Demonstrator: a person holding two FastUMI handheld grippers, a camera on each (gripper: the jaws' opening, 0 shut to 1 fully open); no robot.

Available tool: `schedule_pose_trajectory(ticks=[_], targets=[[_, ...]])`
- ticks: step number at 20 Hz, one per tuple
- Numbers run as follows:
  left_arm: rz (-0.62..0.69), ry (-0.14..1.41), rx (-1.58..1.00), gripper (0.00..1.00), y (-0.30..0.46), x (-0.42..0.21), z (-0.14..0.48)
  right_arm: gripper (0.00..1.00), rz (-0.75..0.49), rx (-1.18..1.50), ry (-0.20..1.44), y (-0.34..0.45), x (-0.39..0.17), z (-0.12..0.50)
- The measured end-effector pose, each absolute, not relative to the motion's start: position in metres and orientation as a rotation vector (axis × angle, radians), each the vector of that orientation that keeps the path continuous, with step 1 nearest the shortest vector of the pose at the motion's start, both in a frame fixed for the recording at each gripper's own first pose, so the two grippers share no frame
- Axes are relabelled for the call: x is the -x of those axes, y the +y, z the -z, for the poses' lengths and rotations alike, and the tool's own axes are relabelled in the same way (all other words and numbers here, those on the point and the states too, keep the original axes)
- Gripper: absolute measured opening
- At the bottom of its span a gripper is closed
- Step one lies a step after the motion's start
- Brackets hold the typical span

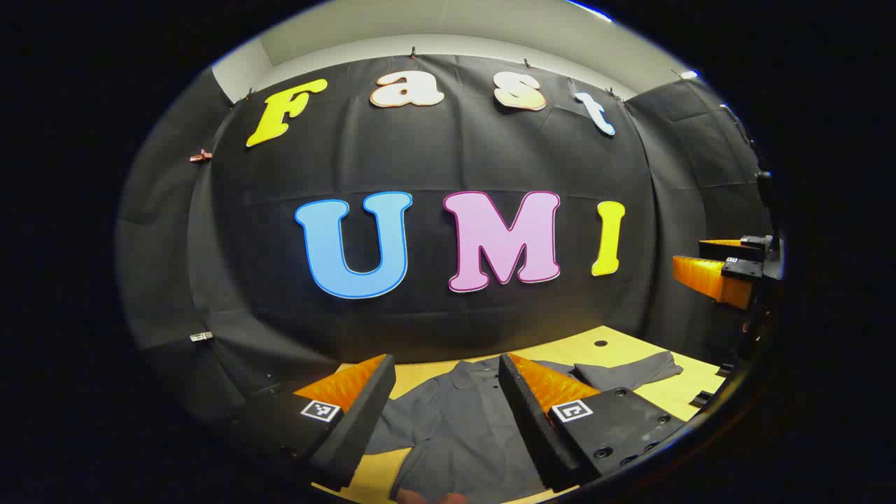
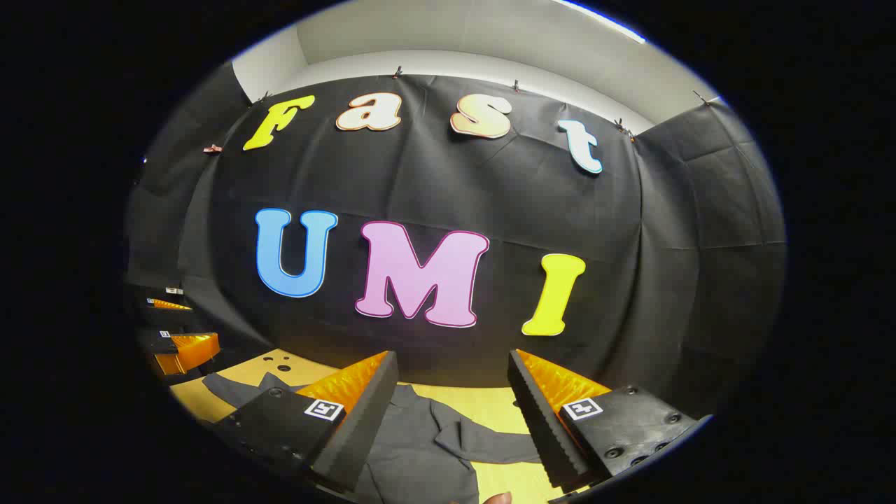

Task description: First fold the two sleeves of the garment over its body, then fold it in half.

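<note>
A dark grey collared shirt (image 1: pixel 455 427) lies flat on the yellow table (image 1: pixel 686 392), collar toward the back wall. One sleeve (image 1: pixel 630 371) stretches out to the right in the left gripper view. In the right gripper view the shirt (image 2: pixel 420 441) shows a sleeve (image 2: pixel 490 448) lying across the table and another sleeve (image 2: pixel 231 388) at the left. My left gripper (image 1: pixel 445 360) hangs open above the shirt's body, holding nothing. Over the shirt's right side my right gripper (image 2: pixel 453 357) is open too. Each gripper appears at the edge of the other's view: right gripper (image 1: pixel 689 255), left gripper (image 2: pixel 199 325).
The table (image 2: pixel 490 406) has small round holes (image 1: pixel 600 343) near its back edge, also seen as holes (image 2: pixel 283 367) at the left. Black cloth walls close in the back and both sides. A fingertip (image 2: pixel 500 498) shows at the bottom edge.
</note>
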State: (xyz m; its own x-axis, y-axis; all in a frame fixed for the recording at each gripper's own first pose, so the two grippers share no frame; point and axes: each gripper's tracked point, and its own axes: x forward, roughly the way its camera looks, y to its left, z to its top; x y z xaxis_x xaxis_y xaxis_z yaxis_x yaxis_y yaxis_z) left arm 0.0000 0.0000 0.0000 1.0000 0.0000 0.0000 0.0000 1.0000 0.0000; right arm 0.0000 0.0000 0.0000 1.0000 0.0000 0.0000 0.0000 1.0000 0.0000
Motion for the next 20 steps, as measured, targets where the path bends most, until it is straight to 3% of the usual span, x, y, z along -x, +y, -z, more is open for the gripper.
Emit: schedule_pose_trajectory(ticks=[20], targets=[[0.043,-0.017,-0.042,0.94,-0.054,-0.023,-0.011,0.97,0.02,-0.037,0.035,-0.05,-0.027,0.026]])
